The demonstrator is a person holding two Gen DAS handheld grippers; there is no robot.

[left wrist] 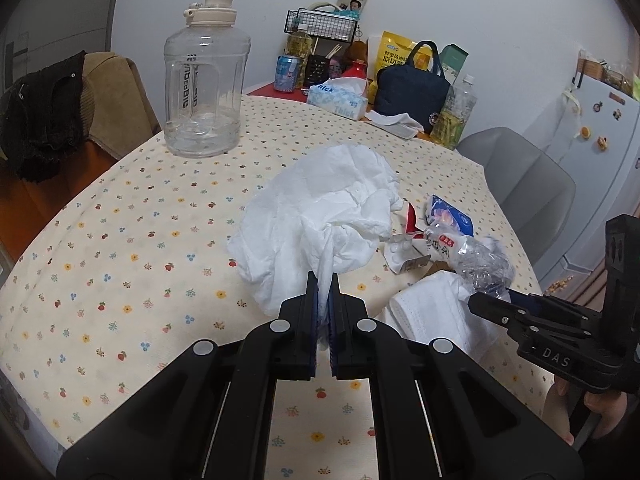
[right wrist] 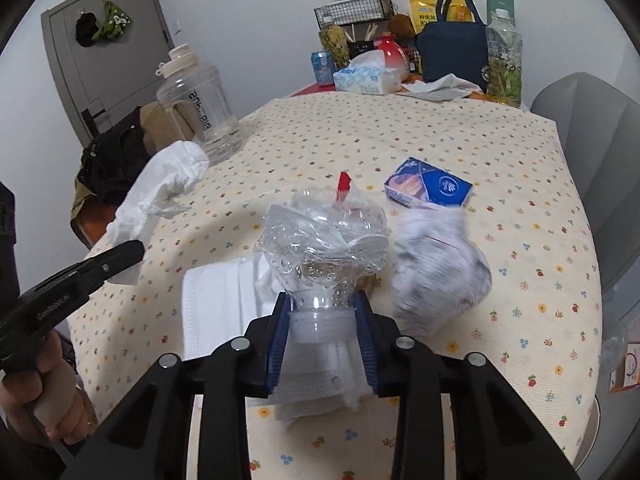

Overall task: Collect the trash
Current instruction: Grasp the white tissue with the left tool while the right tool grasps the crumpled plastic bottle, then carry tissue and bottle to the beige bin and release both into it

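My left gripper [left wrist: 323, 294] is shut on a crumpled white tissue [left wrist: 320, 208] and holds it above the flowered tablecloth [left wrist: 140, 240]; the tissue also shows in the right wrist view [right wrist: 160, 196]. My right gripper [right wrist: 323, 312] is shut on the neck of a crushed clear plastic bottle [right wrist: 324, 240], lifted off the table; the bottle also shows in the left wrist view [left wrist: 480, 256]. On the table lie a folded white face mask [right wrist: 216, 300], a blue and white small box [right wrist: 428, 188], a blurred crumpled paper ball [right wrist: 440, 264] and a pill blister [left wrist: 404, 256].
A large clear water jug [left wrist: 204, 80] stands at the far left of the table. At the back are a tissue box [left wrist: 338, 100], a navy lunch bag [left wrist: 412, 84], a can, bottles and a wire basket. A grey chair [left wrist: 516, 176] stands on the right.
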